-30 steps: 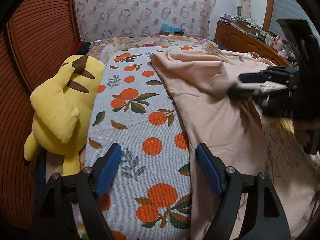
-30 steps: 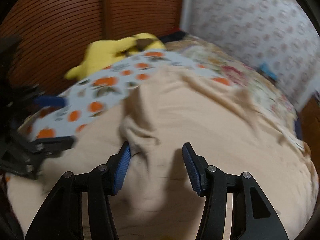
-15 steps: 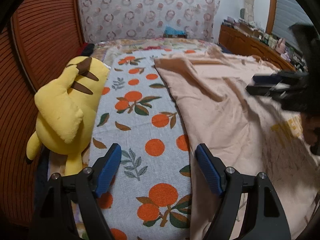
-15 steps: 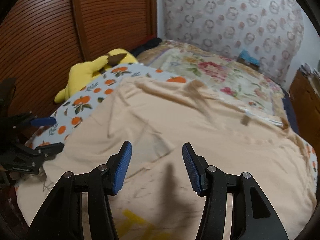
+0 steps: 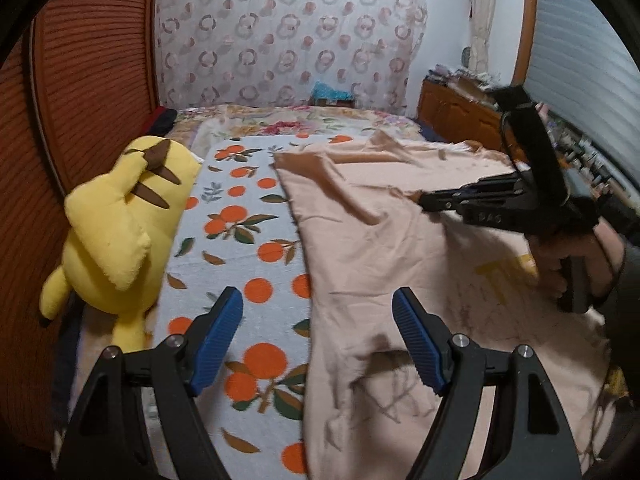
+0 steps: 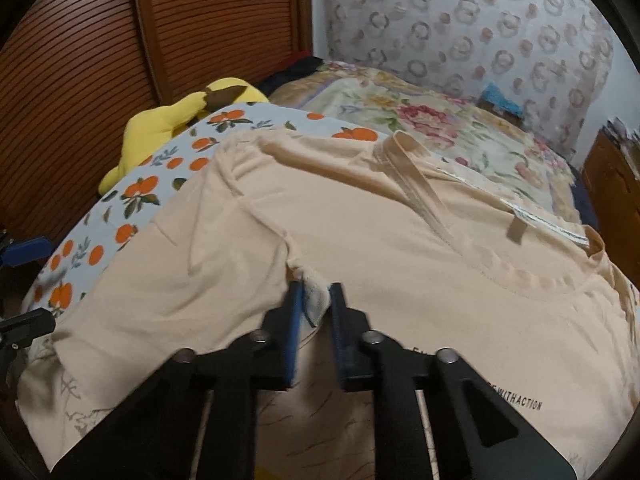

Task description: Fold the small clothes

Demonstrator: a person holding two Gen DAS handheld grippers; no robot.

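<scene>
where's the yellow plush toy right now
In the left wrist view the yellow plush toy lies at the left, between the slatted wooden wall and the orange-print cloth.

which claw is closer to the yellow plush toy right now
Left. The left claw hangs open over the orange-print sheet right beside the yellow plush toy; the right claw pinches the beige shirt farther away.

I can't read the shirt's (image 6: 400, 248) smeared print, its near hem cut off below, dresser clutter (image 5: 460, 78) too small to identify
</scene>
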